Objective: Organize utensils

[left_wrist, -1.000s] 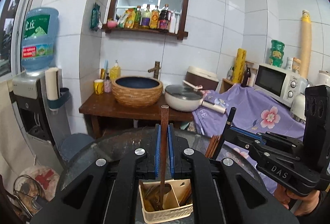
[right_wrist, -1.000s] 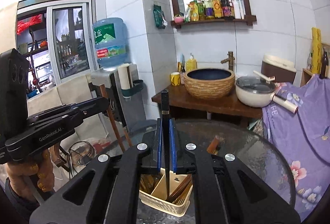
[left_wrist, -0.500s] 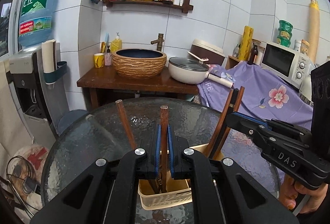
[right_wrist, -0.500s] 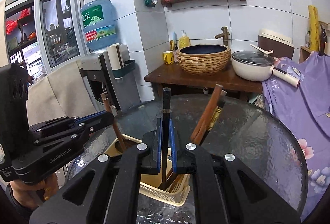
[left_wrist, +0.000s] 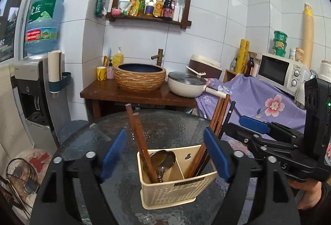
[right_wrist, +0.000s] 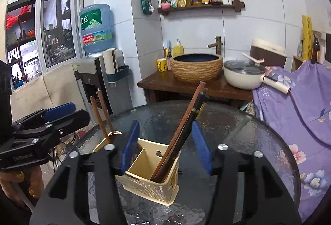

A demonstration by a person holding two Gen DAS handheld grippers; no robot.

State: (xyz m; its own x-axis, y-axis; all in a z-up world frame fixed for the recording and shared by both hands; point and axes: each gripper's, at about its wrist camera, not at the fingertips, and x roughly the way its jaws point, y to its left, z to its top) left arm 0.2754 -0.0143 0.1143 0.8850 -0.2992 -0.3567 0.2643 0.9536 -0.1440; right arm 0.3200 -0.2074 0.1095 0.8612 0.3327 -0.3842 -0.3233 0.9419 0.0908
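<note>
A cream two-compartment utensil caddy stands on the glass table. Its left compartment holds two brown wooden sticks and metal spoons. Its right compartment holds brown chopsticks and a black chopstick. My left gripper is opening around the wooden sticks, pads clear of them. My right gripper is opening around the leaning chopsticks in the caddy, touching none. Each gripper shows in the other's view: the right gripper and the left gripper.
The round glass table carries the caddy. Behind it stand a wooden stand with a woven basin and a white pan. A purple flowered cloth hangs to the right, a water dispenser to the left.
Both grippers came down toward the caddy. Each lowered its stick into a compartment, then opened its jaws and let go; the sticks now lean free.
</note>
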